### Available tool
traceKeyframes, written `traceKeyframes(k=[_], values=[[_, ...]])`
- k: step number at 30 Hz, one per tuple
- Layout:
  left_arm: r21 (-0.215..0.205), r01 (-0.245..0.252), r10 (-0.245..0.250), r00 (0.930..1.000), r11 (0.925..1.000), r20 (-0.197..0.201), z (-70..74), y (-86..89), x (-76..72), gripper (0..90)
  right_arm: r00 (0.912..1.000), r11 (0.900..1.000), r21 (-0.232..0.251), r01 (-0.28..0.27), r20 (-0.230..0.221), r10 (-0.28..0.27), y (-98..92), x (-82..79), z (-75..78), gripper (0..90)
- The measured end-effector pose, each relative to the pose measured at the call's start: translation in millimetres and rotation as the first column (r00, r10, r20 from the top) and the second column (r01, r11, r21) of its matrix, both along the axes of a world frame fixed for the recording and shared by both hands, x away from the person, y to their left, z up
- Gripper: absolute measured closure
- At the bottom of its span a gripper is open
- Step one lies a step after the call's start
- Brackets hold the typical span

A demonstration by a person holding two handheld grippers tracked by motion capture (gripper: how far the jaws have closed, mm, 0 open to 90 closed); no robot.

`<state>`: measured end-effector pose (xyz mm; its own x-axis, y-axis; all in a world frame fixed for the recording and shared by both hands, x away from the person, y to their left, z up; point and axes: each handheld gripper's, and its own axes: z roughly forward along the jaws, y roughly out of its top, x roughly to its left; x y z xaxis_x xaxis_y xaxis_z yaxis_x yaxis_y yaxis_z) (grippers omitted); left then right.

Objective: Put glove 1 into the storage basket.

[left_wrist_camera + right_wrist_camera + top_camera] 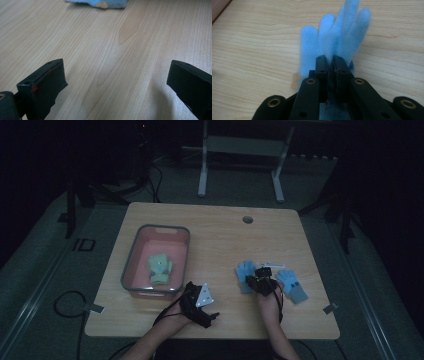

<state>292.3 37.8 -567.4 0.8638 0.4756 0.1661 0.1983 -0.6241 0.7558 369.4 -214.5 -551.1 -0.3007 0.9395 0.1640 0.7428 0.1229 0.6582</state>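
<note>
On the wooden table (pixel 220 235), right of centre, lies a light blue glove (pixel 244 271). My right gripper (pixel 260 279) is on it from the near side. In the right gripper view the jaws (pixel 330 60) are shut on the blue glove (pixel 332 32), pinching the fabric at its cuff end while the fingers fan out beyond. A second blue glove (pixel 294 286) lies just to the right. My left gripper (pixel 210 312) rests low near the table's front edge. It stands open (pixel 115 82) over bare wood, with an edge of blue glove (pixel 100 3) far ahead.
A clear bin with a pink bottom (pixel 131 265) sits at the left and holds a green glove (pixel 160 269). A small white object (pixel 274 265) lies behind the blue gloves. A cable hole (pixel 247 219) is near the far edge.
</note>
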Motion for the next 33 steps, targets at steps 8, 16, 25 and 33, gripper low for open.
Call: traceKeyframes(k=[8,16,25,33], values=[[0.004,0.004,-0.004,1.0,1.0,0.003,-0.4,-0.2,-0.3,2.2,0.9998,1.0,0.013,-0.002,0.021,0.002,1.9,-3.2,8.2,69.6],[0.001,0.004,-0.004,1.0,1.0,0.0,-0.1,0.4,-0.3,2.2,0.9917,0.997,-0.037,-0.071,0.105,0.074,-12.5,-0.6,35.7,64.6],[0.001,0.002,-0.002,1.0,1.0,-0.002,-1.1,0.0,0.1,2.2,0.9819,0.986,-0.07,-0.153,0.102,0.16,-46.6,7.4,41.4,64.9],[0.007,0.002,-0.002,1.0,1.0,-0.002,-1.5,-1.1,0.2,2.2,0.9782,0.982,-0.082,-0.168,0.11,0.176,-84.5,8.4,39.8,64.9]])
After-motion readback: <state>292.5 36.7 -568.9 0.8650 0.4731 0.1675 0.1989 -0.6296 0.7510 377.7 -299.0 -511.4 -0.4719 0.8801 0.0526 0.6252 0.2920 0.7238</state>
